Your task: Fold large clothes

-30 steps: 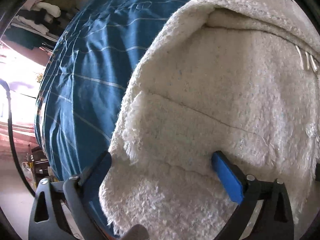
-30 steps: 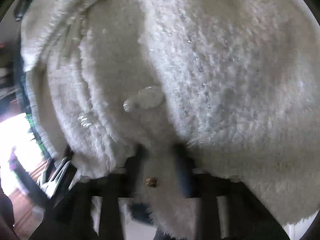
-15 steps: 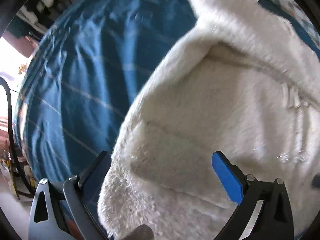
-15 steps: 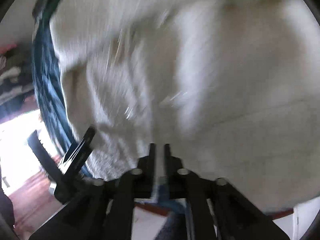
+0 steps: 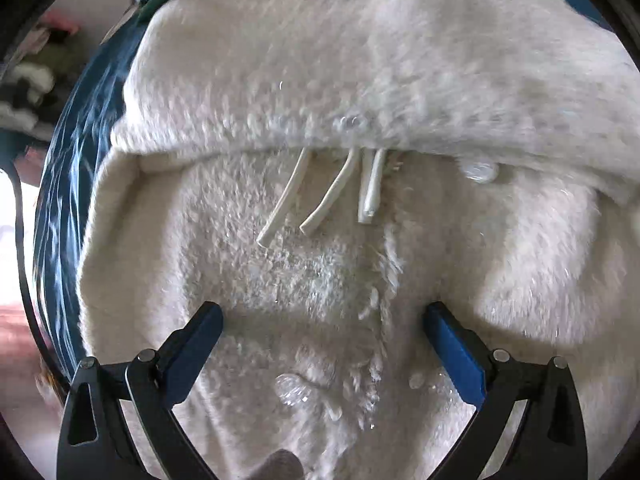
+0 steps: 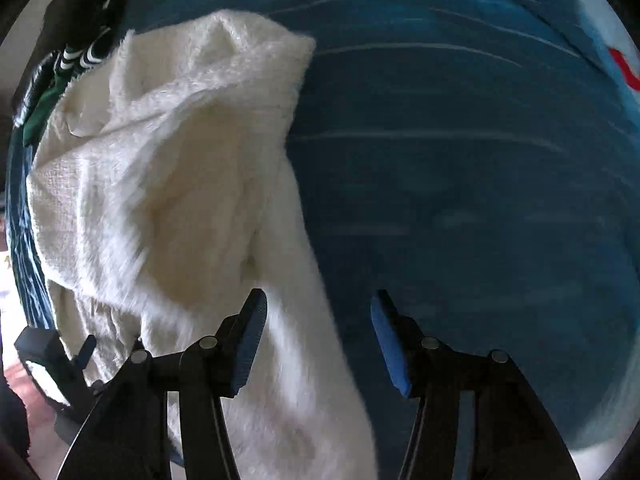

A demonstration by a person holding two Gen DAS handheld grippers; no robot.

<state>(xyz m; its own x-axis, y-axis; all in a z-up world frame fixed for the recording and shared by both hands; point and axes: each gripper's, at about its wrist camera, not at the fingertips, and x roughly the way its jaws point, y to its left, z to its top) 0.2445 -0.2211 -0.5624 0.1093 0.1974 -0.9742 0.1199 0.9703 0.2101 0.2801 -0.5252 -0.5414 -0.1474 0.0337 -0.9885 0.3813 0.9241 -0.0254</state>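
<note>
Fluffy cream fleece, your white coat (image 5: 400,80) lies heaped on the blue striped bed cover (image 6: 460,160); four flat white cords (image 5: 332,192) hang from under a folded edge, near a clear round button (image 5: 480,170). Your left hand-held gripper (image 5: 322,320) is spread wide above the pile, gripping nothing; your right hand-held gripper (image 6: 318,320) is also parted and empty, at the coat's blurred right edge.
</note>
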